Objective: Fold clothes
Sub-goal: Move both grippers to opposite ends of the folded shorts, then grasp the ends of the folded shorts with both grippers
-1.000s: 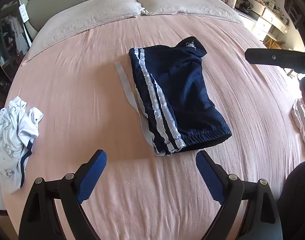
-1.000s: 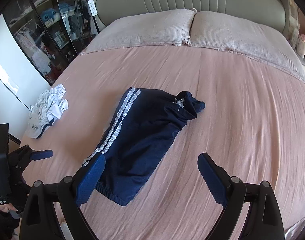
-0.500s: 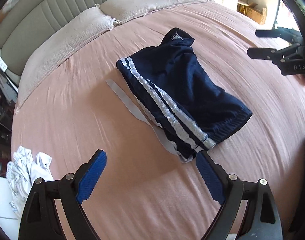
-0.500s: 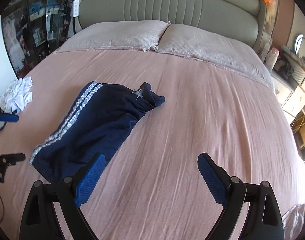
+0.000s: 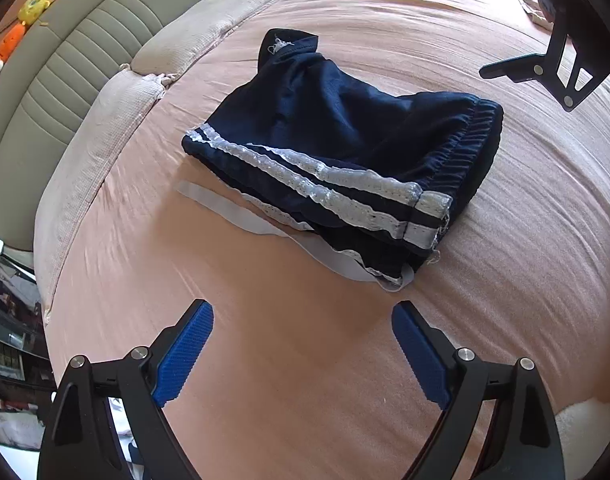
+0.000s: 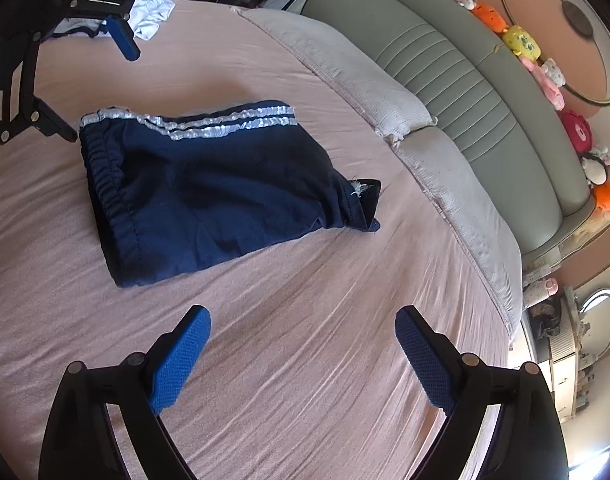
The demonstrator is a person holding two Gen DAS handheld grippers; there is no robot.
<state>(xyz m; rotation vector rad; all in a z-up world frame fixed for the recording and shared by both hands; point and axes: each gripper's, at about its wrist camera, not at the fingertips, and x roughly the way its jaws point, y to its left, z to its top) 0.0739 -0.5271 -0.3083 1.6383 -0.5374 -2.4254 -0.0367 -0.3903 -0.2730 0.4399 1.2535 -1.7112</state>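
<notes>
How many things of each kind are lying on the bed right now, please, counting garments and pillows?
Navy shorts with white side stripes: 1
White crumpled garment near the far edge: 1
Beige pillows by the headboard: 2
Total: 4

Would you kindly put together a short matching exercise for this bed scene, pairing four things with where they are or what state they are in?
Things:
1. navy shorts
2. left gripper
3. pillows
4. white garment

Places or states:
A. crumpled at the bed's far edge in the right wrist view
B. folded in the middle of the pink sheet
C. lined up along the grey headboard
D. open and holding nothing

Pairs: 1-B, 2-D, 3-C, 4-A
</notes>
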